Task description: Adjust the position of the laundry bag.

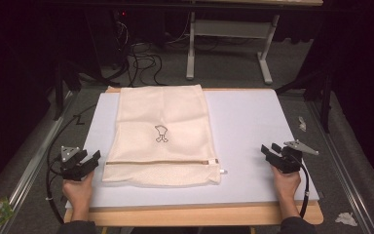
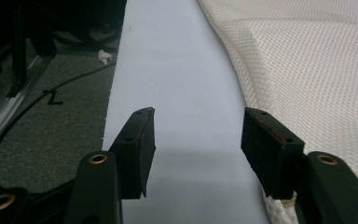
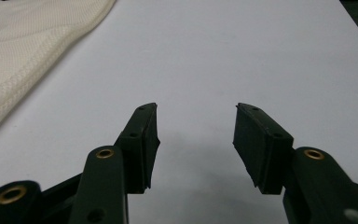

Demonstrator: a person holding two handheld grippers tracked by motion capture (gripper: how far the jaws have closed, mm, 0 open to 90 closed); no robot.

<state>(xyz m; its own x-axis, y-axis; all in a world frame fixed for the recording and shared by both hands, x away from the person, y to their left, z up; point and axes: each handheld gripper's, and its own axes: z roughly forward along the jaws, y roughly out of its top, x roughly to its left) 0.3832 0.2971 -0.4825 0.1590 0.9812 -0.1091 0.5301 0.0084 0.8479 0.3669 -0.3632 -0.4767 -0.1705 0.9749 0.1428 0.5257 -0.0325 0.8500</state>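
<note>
Dark background beyond white board [image 1: 253, 126], mesh bag [image 1: 161, 136] logo indistinct.

A cream mesh bag [image 1: 163, 136] with a small dark outline figure lies on a pale lavender mat [image 1: 253, 131]; black grippers.

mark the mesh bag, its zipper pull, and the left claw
mesh bag [image 1: 163, 112], high view, on the plain upper panel.
zipper pull [image 1: 222, 171], high view, on the white tab at the zipper's right end.
left claw [image 1: 88, 157], high view, between its open fingertips.
</note>
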